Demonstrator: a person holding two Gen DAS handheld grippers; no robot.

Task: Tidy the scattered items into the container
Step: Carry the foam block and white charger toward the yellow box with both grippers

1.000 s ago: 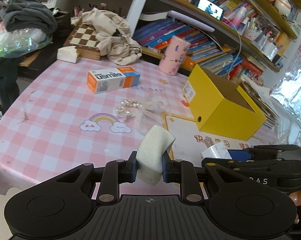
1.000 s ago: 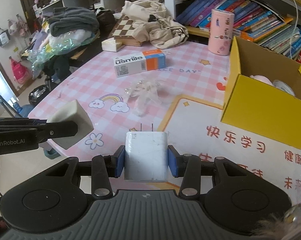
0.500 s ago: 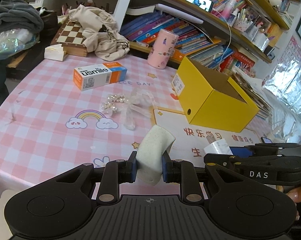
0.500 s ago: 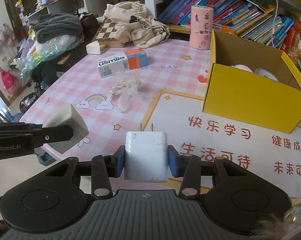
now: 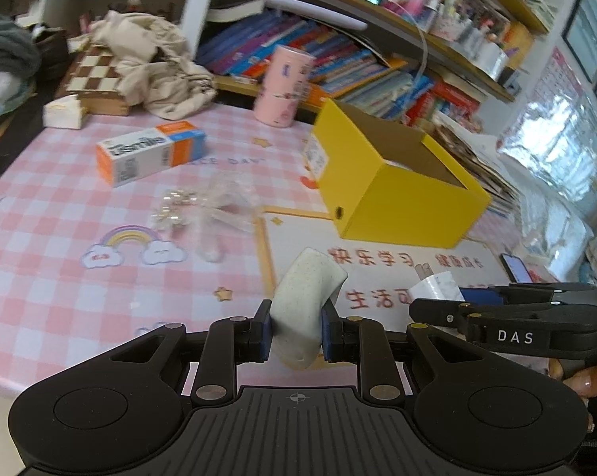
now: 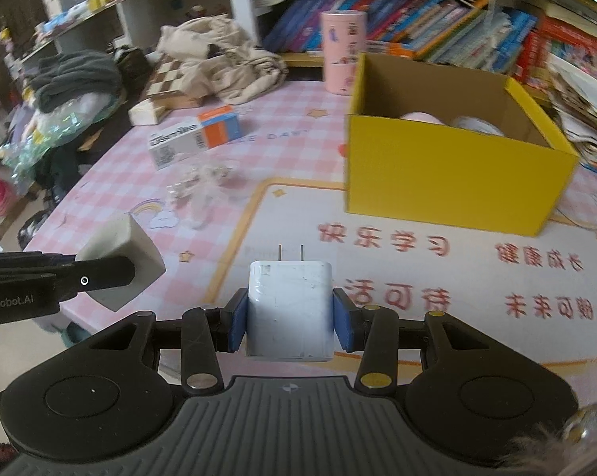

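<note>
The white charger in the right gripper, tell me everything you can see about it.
The white charger is a boxy wall plug of scuffed, glossy plastic with rounded corners. Two metal prongs stick out of its far end, toward the yellow box. The right gripper holds it above the table mat, its blue-padded jaws pressing both sides. Nothing else touches it.
</note>
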